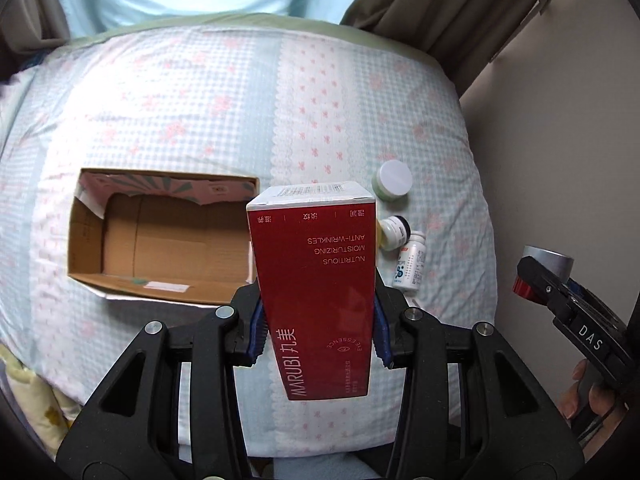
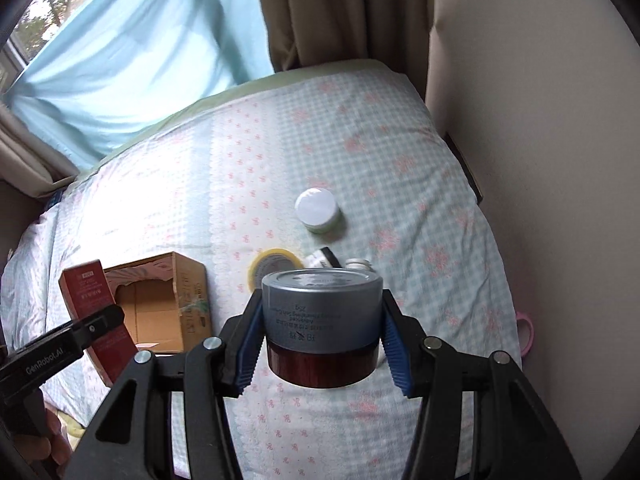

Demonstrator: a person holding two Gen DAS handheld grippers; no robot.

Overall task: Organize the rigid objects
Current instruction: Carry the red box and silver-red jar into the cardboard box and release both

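My left gripper [image 1: 318, 340] is shut on a tall red Marubi carton [image 1: 316, 280], held above the bed just right of an open cardboard box [image 1: 160, 236]. My right gripper [image 2: 322, 354] is shut on a round jar with a silver-blue lid and dark red base [image 2: 322, 320], held above the bed. In the right wrist view the red carton [image 2: 96, 312] and the box [image 2: 160, 304] sit at lower left. A white-lidded green jar [image 1: 394, 180] [image 2: 318, 210], a small dark-capped bottle [image 1: 394, 232] and a white pill bottle [image 1: 410, 264] lie on the bed.
The bed has a pale blue checked quilt [image 1: 200, 100] with pink bows. A wall [image 2: 540, 160] runs along its right side; curtains [image 2: 340, 12] hang behind. A yellow round object [image 2: 264, 264] lies partly hidden behind the held jar. A pink item [image 2: 526, 328] sits at the bed's right edge.
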